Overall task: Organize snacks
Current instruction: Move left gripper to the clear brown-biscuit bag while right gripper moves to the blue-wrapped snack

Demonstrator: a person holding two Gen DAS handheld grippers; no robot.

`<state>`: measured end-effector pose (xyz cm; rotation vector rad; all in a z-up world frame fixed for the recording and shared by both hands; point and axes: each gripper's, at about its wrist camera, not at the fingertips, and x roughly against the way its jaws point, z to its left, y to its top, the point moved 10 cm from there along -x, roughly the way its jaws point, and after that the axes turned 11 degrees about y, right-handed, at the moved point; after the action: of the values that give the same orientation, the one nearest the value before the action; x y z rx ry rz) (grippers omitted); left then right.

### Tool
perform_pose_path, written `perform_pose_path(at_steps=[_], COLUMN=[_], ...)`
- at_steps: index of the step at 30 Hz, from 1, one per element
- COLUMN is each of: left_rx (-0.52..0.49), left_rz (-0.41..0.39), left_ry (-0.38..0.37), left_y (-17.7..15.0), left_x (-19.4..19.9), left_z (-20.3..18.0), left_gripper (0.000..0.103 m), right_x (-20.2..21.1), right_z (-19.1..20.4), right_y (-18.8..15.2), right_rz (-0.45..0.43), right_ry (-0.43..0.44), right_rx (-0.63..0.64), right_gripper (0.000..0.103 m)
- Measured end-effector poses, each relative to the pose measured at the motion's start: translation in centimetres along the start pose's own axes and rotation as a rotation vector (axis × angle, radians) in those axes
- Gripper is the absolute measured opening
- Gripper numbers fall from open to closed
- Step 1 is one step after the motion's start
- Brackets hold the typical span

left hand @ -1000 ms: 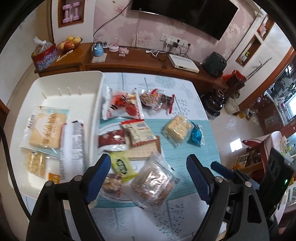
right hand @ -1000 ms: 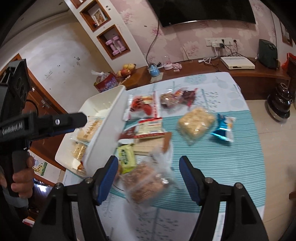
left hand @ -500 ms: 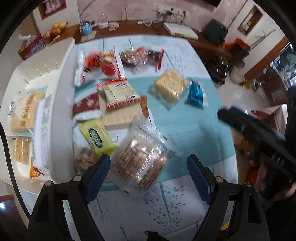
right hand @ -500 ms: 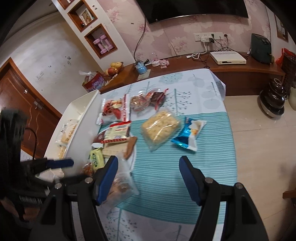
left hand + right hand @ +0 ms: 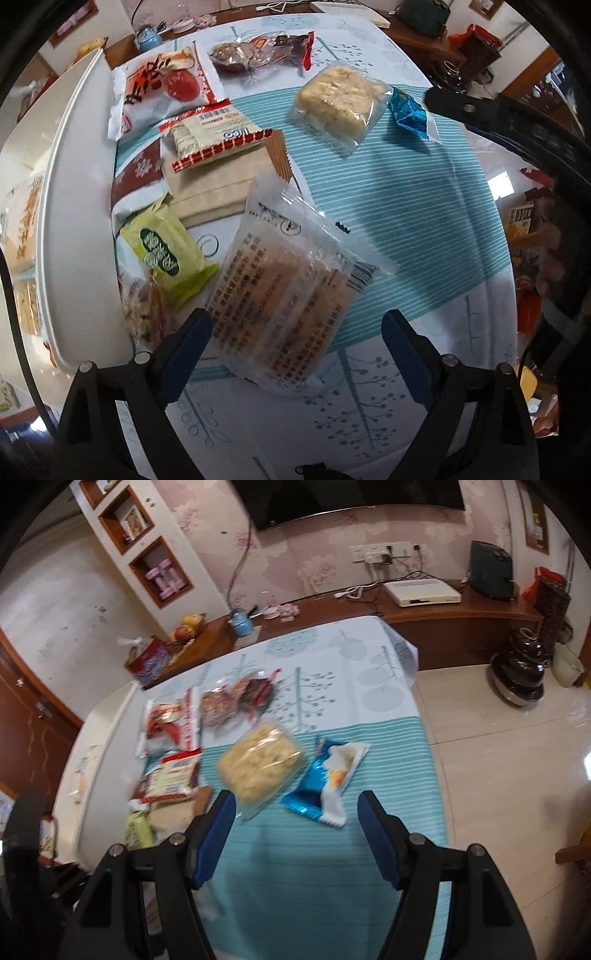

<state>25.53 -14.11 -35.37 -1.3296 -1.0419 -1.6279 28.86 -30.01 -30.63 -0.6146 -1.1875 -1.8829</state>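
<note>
Blue-padded left gripper (image 5: 295,332) has just been widening, its jaws straddling a clear cracker pack (image 5: 284,295) at lower centre, not pressing it. Right gripper (image 5: 295,812) gapes empty, lower centre, near a blue packet (image 5: 325,779).

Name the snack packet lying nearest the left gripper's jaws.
The clear packet of brown biscuits, lying right between the open jaws; the green packet sits farther off, toward the white tray.

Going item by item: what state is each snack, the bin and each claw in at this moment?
Left claw: open, jaws just widened, astride the clear cracker pack.
Right claw: open, empty, above the blue packet.
Clear cracker pack: sealed, flat on the table, ungripped.
Green packet: sealed, beside the bin.
Blue packet: sealed, on the striped cloth.
White bin: already holding some snacks.
</note>
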Motion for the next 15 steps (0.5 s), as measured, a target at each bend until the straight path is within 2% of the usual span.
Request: perform_pose_path(at_steps=[4,8,15], left_rx=[-0.008,0.01,-0.011], left_rz=[0.014,0.048,0.073], left_ry=[0.017,-0.005,-0.007], left_y=[0.5,0.6,0.7], left_x=[-0.8,-1.6,-2.7], left_z=[0.3,0.6,0.3], left_gripper=[0.093,0.093,0.093], right_x=[-1.5,-2.7,-3.8], right_z=[-1.1,-1.7,-2.0], right_y=[0.2,0.3,0.2], right_rz=[0.005,0.012,0.025], right_ry=[-0.037,-0.058,-0.069], right_rx=[-0.006,-0.003,-0.009], right_gripper=[0.069,0.068,0.053])
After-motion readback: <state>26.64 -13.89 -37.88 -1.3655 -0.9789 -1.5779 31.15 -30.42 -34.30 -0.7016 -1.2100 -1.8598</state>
